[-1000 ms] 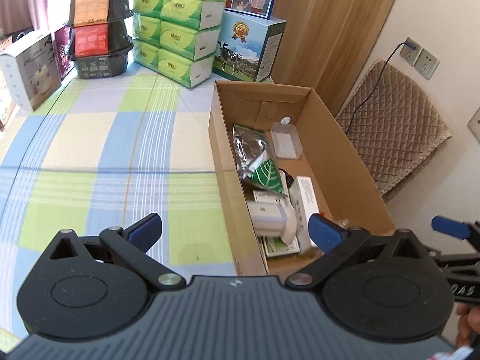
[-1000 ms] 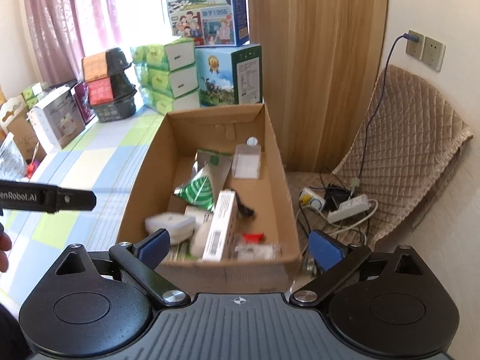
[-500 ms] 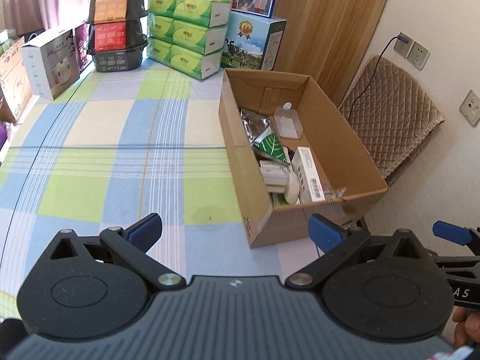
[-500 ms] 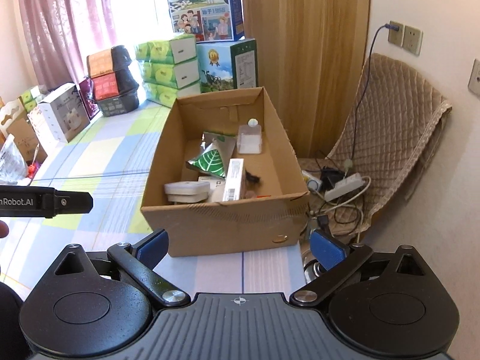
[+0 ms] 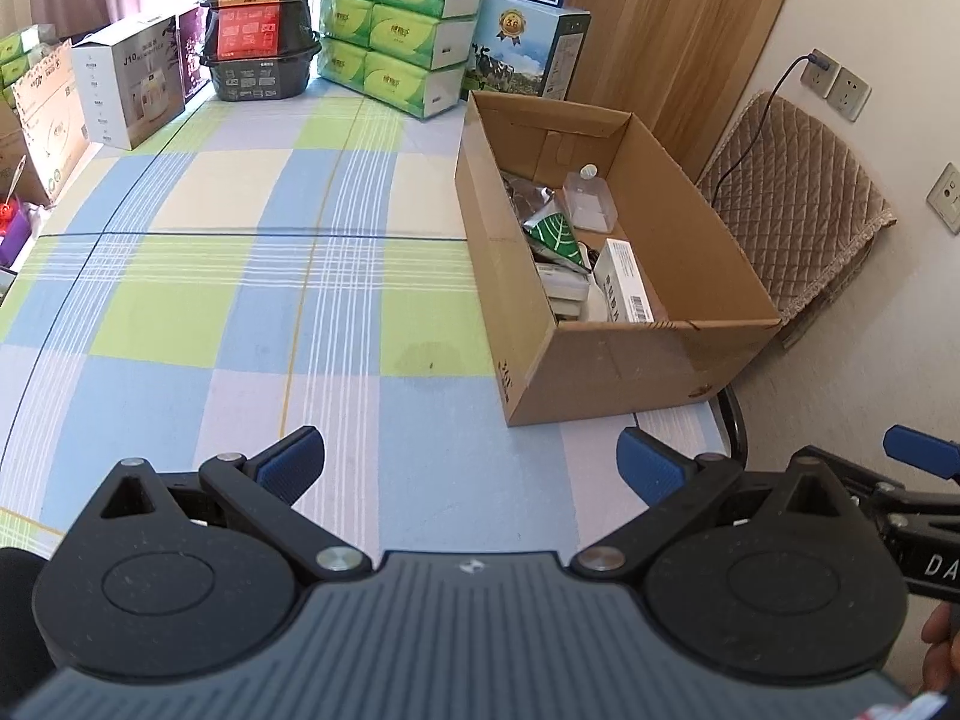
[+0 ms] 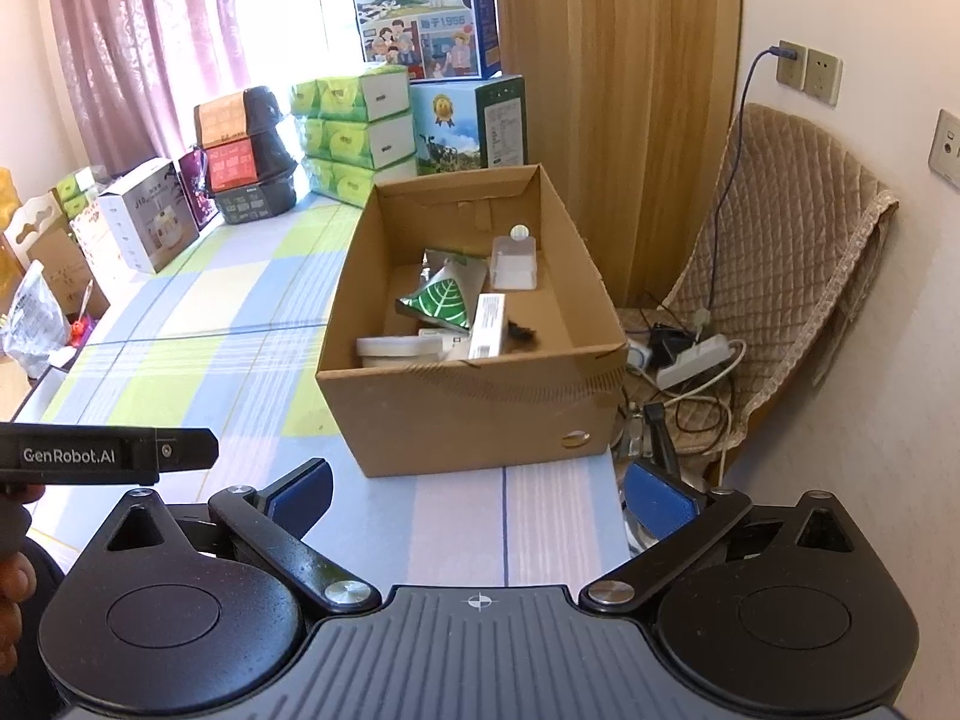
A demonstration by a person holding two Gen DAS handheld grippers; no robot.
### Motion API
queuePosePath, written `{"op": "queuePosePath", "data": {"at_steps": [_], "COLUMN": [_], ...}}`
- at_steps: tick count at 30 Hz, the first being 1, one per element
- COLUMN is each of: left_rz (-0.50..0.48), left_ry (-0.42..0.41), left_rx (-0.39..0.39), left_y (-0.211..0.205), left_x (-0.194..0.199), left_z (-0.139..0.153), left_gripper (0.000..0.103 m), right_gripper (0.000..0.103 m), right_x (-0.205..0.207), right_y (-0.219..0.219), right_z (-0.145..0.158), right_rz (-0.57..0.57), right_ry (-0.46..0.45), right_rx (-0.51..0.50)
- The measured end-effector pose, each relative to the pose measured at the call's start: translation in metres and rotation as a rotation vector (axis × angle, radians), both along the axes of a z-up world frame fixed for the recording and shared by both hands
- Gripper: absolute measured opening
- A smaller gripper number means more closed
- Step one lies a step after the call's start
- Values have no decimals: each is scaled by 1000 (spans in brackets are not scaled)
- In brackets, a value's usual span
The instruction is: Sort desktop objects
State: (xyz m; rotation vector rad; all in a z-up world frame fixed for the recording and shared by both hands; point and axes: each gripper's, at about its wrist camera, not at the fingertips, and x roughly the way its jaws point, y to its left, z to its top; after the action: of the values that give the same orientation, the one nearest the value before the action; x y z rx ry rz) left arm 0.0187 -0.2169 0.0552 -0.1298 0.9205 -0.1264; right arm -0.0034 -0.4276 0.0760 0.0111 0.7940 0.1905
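A: What is the biggest thing here?
B: The table [image 5: 180, 276], under a blue, green and white checked cloth.

A: And on it?
B: An open cardboard box [image 5: 606, 378] at the table's right edge, near the front right corner. Packs of green tissues [image 5: 396, 30] and a milk carton [image 5: 528, 54] stand along the far edge.

A: What does the box hold?
B: The sorted things: a silver pouch with a green leaf [image 6: 444, 300], a long white carton [image 6: 487, 333] just beside it, a clear plastic bottle [image 6: 513, 264] toward the far end, and a white case [image 6: 396, 348] by the near wall.

A: The grippers?
B: The left gripper [image 5: 474, 468] is released, fingers spread wide over bare cloth, empty. The right gripper [image 6: 477, 495] is likewise released and empty, before the box's near wall.
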Motion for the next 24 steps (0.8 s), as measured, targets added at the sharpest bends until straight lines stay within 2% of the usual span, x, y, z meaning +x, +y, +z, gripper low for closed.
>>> {"op": "queuePosePath", "data": {"at_steps": [24], "left_rz": [-1], "left_ry": [21], "left_rx": [-7], "left_y": [-1], "left_x": [1], "left_z": [-11], "left_gripper": [102], "right_gripper": [101], "right_x": [3], "right_y": [5], "right_z": [-1], "right_rz": [-1], "right_ry": [-3], "right_rx": [6]}}
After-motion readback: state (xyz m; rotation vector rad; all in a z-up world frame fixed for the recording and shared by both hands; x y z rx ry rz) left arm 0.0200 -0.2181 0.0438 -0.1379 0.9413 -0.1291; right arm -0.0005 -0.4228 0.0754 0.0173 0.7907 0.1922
